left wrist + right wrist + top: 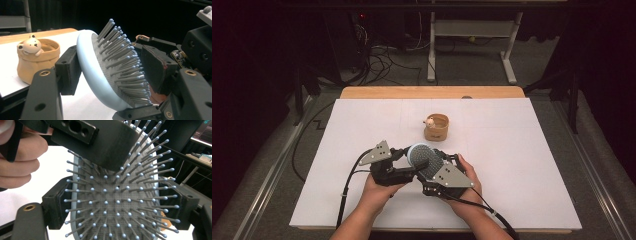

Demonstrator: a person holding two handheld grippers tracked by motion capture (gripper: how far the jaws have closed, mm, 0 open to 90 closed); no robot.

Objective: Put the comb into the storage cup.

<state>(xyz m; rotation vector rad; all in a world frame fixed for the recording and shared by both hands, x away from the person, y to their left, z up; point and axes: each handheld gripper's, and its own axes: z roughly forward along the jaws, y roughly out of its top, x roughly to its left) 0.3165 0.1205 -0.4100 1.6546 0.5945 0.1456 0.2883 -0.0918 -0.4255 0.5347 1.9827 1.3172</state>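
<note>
At the left of the high view, the left gripper (404, 159) comes in low over the white table cover (522, 165) and reaches across to the head of a pale-blue hairbrush (421, 152). In the left gripper view one jaw lies flat against the brush's smooth back while the other presses into the grey bristles (122, 60) — the jaws are clenched on the brush head. The hairbrush is held up off the cover near the person's edge of the table, bristles facing the right gripper's camera. The right gripper (443, 176) grasps it too: in the right gripper view its two black jaws bear on the rim on either side. Farther back, well apart, stands a tan cup with a small bear figure (436, 126) on its rim.
</note>
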